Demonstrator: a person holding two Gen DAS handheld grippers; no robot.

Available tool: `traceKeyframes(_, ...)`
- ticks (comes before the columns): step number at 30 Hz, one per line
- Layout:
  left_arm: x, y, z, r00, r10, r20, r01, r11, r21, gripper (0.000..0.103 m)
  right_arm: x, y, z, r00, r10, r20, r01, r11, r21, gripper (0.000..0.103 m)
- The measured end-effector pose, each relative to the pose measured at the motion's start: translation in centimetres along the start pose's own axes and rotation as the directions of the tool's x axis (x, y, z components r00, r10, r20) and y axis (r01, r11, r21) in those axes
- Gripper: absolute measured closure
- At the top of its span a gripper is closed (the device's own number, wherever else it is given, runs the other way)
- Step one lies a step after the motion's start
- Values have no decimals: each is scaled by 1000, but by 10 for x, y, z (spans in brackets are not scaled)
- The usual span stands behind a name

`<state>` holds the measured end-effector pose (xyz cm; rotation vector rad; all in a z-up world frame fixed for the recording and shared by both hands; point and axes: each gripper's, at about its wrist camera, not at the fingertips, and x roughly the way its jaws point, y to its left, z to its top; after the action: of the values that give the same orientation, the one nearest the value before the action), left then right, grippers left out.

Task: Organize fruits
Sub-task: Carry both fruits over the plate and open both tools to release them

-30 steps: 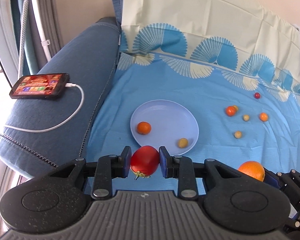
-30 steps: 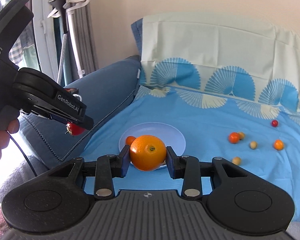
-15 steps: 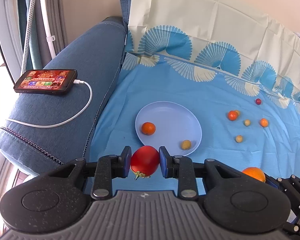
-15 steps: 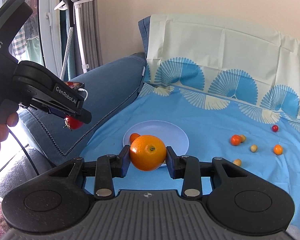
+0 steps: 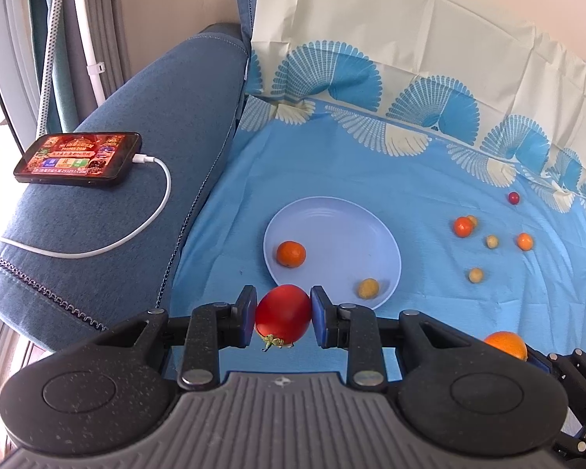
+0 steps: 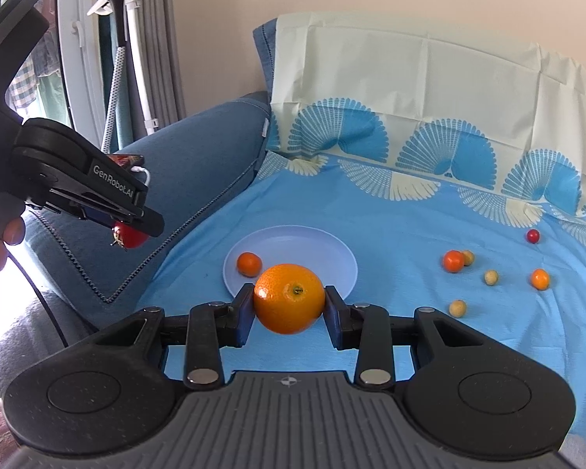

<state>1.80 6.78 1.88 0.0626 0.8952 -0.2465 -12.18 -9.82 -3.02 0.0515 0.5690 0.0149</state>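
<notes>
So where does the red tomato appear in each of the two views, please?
Left wrist view: the red tomato sits low in the centre, clamped in the left gripper, just in front of the plate.
Right wrist view: the same tomato is at the left edge, under that gripper's tip.
Shared landmark: the pale blue plate.

Black tongs point(image 6: 289, 305), blue pads, white "GenRobot.AI" lettering.
</notes>
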Motion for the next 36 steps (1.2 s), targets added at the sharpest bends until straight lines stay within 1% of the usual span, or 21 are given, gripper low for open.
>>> traceKeyframes(6,20,-2,10,1000,4,-15,-5,1000,-9,70,18,-5,2,1000,-11,-21,11,1000,4,64)
traceKeyframes(12,50,-8,22,999,1,-45,-1,1000,-5,70,47,-11,4,999,-13,-53,14,1000,13,64)
traceKeyframes(22,115,-27,40,994,11,-109,-10,1000,7,70,113,-23,9,994,-18,-107,21,1000,22,64)
traceKeyframes(28,156,-36,49,990,-3,-140,6,1000,20,70,153,-32,9,990,-10,-144,12,1000,14,64)
traceKeyframes(36,203,-45,53,984,17,-176,-9,999,47,70,199,-36,1,977,-5,-211,4,1000,-5,64)
